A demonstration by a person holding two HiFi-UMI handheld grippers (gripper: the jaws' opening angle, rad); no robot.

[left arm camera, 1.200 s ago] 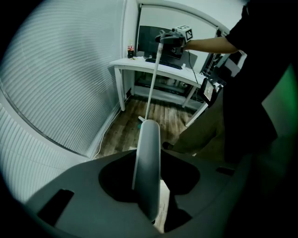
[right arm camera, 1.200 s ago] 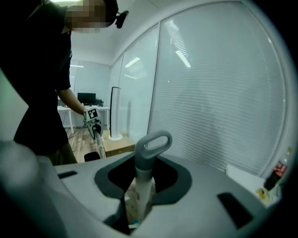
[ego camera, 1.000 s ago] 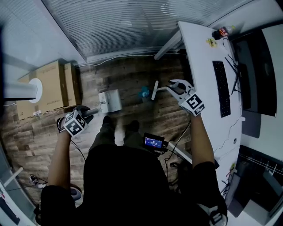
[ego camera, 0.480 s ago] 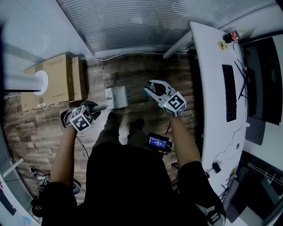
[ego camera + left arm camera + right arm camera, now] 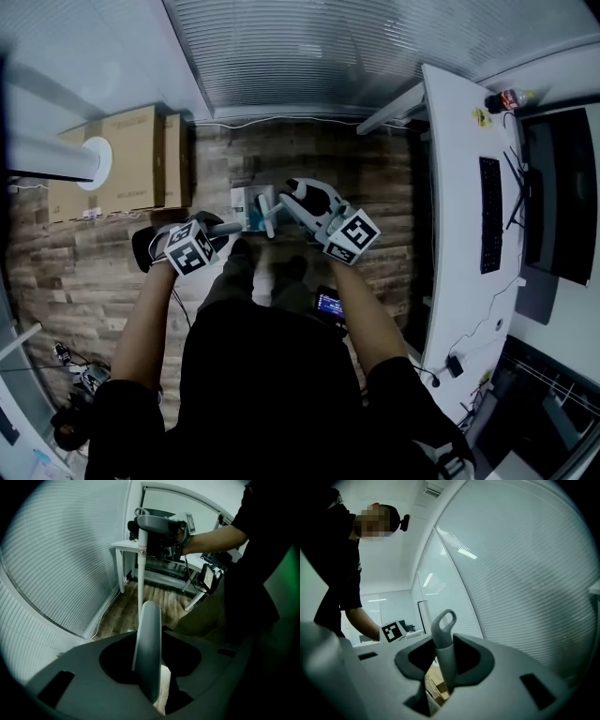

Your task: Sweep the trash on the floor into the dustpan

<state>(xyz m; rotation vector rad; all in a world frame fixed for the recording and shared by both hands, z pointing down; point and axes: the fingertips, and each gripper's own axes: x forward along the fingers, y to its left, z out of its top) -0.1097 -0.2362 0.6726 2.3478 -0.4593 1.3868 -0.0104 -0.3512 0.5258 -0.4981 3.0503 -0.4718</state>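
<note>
Sweep stroke in hand — left tool (image 5: 150, 674) clamped on dustpan handle (image 5: 148, 620), right tool (image 5: 445, 672) clamped on broom handle (image 5: 443, 641). Next: draw broom toward dustpan (image 5: 246, 204) mouth — hold pan flat on floor (image 5: 319, 155).

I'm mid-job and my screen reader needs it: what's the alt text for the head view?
From above, a person grips the dustpan with the left gripper and the broom with the right gripper, the two meeting on the wooden floor just ahead of their feet. Cardboard boxes stand at left; a white desk with a keyboard runs along the right.
</note>
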